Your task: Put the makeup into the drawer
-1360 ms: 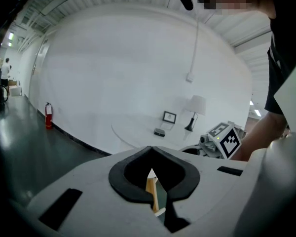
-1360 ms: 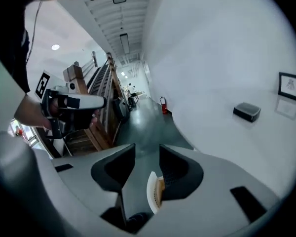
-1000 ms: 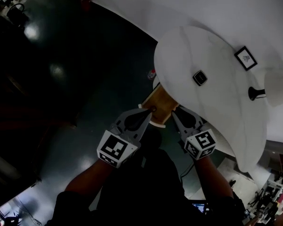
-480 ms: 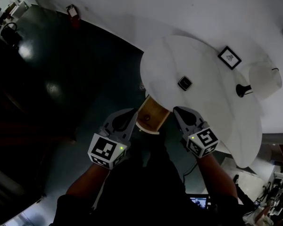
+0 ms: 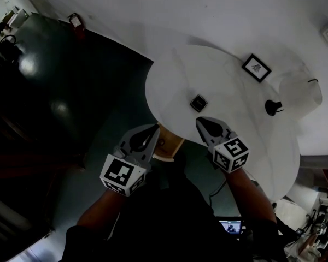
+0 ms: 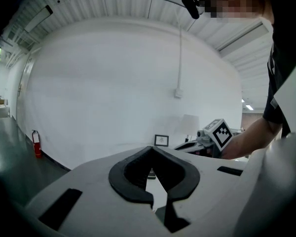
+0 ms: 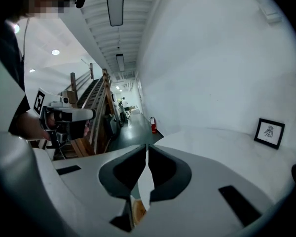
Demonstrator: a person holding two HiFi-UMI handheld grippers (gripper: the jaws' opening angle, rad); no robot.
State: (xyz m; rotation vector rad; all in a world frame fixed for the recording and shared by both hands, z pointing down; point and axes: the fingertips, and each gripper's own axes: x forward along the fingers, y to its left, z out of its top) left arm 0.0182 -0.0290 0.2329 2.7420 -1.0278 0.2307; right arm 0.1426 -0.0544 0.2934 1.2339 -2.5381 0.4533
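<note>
The left gripper is hovering above the dark floor, just off the near edge of the round white table. Its jaws are meeting at the tips and gripping nothing. The left gripper view is showing only pale tabletop through the opening behind the tips. Its cube is showing a black-and-white square marker.

Between the two grippers, a strip of a tan wooden drawer is peeking out from under the table's edge. What is lying inside it cannot be made out.

The makeup, a small dark square case, is sitting on the tabletop outside the drawer. It is lying near the right gripper's tips but not touching them.

The right gripper is reaching over the table's near edge. Its jaws are pressing together with only a hairline slit between them, and they are holding nothing. Its cube is also carrying a square marker.

Farther right, a small black-framed picture is standing on the table, its print too small to read. Beside it, a lamp with a white shade is rising from a dark base.
</note>
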